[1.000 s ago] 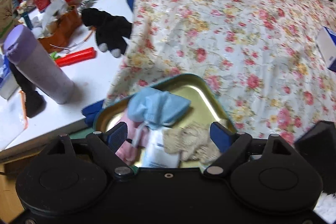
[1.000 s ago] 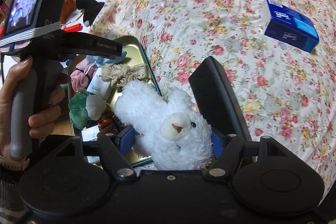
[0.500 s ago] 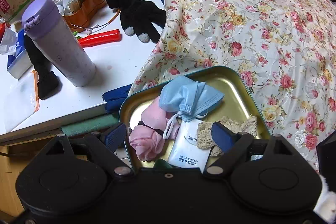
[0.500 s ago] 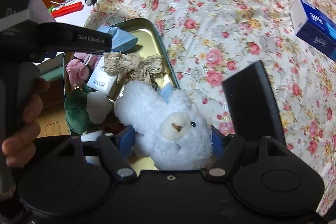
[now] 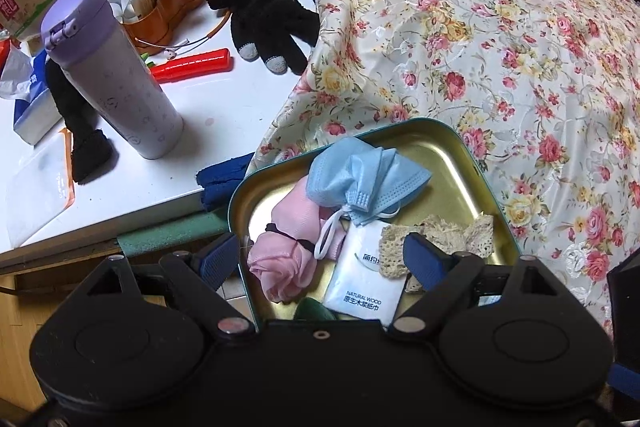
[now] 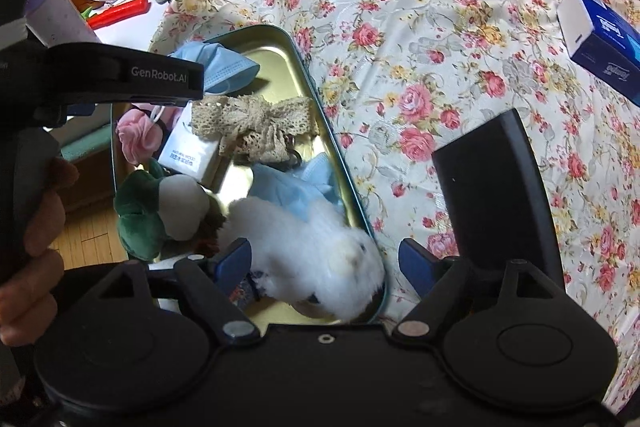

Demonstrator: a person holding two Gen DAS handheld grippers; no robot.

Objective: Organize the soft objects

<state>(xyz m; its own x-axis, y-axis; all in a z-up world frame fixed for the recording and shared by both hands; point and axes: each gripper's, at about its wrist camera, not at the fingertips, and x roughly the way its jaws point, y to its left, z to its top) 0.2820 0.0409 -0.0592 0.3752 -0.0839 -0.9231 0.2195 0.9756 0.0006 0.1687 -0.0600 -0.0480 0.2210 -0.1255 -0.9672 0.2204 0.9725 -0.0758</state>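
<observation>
A gold tin with a green rim point(image 5: 474, 167) lies at the edge of the floral cloth. It holds a blue face mask point(image 5: 360, 175), pink fabric point(image 5: 286, 251), a white tissue pack point(image 5: 364, 283) and a lace bow point(image 5: 444, 231). My left gripper point(image 5: 320, 259) hovers open over the tin with nothing pinched. My right gripper point(image 6: 324, 265) points down at the tin's point(image 6: 320, 115) near corner and its jaws are opening. The white plush point(image 6: 308, 251) lies between them inside the tin, with a gap on its right side. A green and white plush point(image 6: 152, 211) lies to its left.
The floral cloth point(image 5: 500, 47) covers the right side. On it lie a blue box point(image 6: 600, 39) and a flat black slab point(image 6: 492, 195). The white table point(image 5: 132, 183) on the left carries a purple bottle point(image 5: 108, 75), a black glove point(image 5: 264, 15) and a red tool point(image 5: 192, 65).
My right gripper sank toward the tin and its jaws spread. The white plush dropped from the grip into the tin. My left gripper sank a little over the tin, still open.
</observation>
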